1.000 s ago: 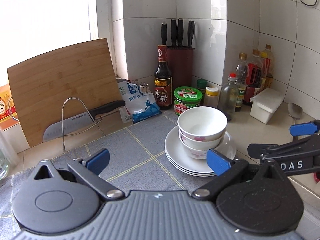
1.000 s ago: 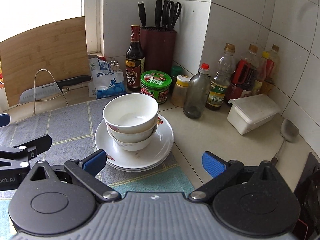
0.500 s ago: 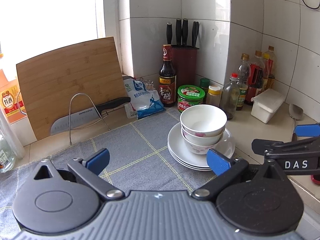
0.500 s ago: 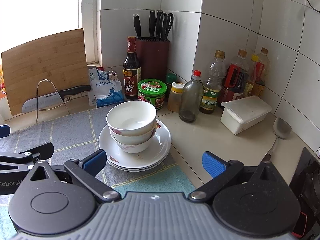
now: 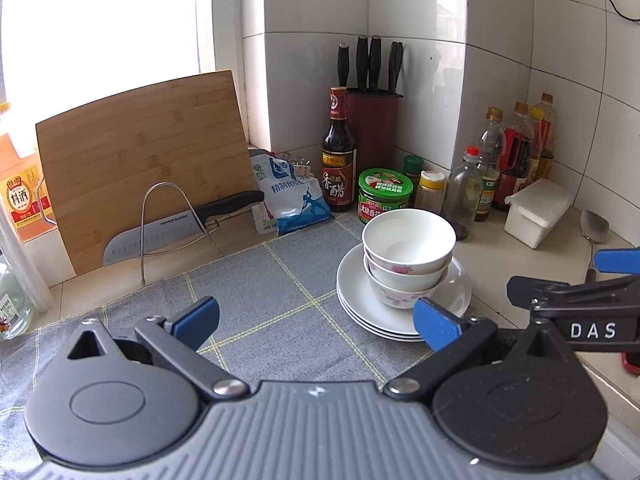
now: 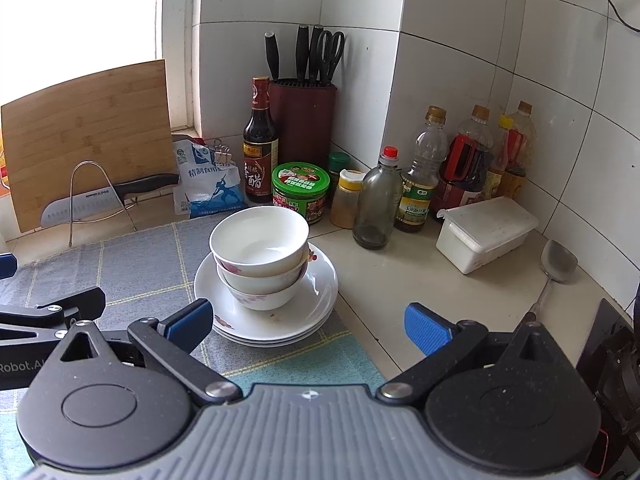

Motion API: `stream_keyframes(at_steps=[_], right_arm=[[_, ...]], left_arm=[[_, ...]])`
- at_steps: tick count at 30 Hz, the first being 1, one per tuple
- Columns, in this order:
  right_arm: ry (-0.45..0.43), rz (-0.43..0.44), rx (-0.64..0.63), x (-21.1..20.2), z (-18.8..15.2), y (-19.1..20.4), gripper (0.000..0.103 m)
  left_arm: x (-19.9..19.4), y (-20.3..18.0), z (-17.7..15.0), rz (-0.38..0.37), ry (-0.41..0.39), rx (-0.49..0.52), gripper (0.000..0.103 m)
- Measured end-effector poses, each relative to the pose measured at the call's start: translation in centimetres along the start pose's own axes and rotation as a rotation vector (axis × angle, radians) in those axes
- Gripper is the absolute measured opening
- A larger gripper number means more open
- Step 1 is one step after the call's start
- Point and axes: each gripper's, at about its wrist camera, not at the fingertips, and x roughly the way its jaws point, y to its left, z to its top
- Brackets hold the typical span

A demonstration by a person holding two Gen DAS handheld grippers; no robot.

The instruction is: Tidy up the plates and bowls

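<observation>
On the grey checked cloth (image 5: 256, 300) near the tiled corner, the bowls (image 6: 259, 248) are sitting nested one inside another on top of the stack of plates (image 6: 280, 320), and nothing is gripping them. Both tools are hanging back from the pile: the left gripper (image 5: 316, 314) is holding its blue pads wide apart and empty, and the right gripper (image 6: 306, 320) is doing the same, with the stack lying ahead of it and toward its left finger. To my eye the pile is looking sorted already, so the main hazards are coming from any further handling. The uppermost bowl is sitting slightly askew in the one beneath, so a nudge from a pad on its rim is likely to tip it or slide it off. Glazed porcelain is offering little friction, and a pinch on a thin rim is apt to slip. Just behind the pile, the green-lidded jar (image 6: 301, 192) and the clear glass bottle (image 6: 378, 204) are standing close, so a wide sweep risks toppling them. Tugging the cloth would be dragging the whole stack toward the counter (image 6: 400, 280).
</observation>
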Motion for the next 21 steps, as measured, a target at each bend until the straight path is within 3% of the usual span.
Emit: stream_keyframes(at_steps=[21], right_arm=[[-0.014, -0.019, -0.008, -0.26, 0.30, -0.02, 0.103]], left_arm=[[-0.09, 0.07, 0.17, -0.008, -0.003, -0.005, 0.102]])
